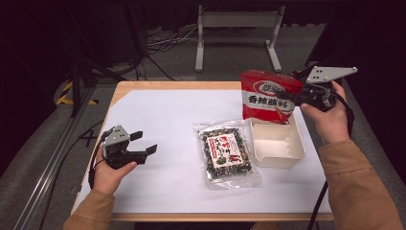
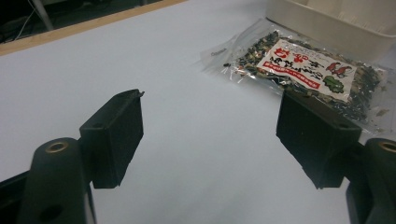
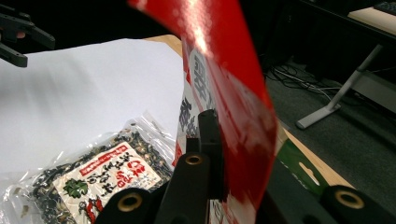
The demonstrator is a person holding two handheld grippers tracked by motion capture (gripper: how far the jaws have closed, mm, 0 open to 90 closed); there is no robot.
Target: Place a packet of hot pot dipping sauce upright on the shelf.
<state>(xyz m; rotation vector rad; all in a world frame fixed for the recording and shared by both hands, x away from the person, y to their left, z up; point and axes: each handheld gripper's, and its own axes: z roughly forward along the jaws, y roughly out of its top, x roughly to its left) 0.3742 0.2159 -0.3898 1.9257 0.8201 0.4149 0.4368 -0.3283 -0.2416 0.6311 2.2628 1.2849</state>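
Red packet (image 1: 267,97) clamped in right claw (image 1: 287,96), above white tray (image 1: 277,143)

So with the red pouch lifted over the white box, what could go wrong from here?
1. The right hand-held gripper pinches the glossy red foil pouch only at one edge, so it may swing or slip above the white open-topped box.
2. The pouch looks wide for the box and could catch its rim.
3. The clear plastic bag of dark dried mix lies right beside the box, so a nudge could shift it.
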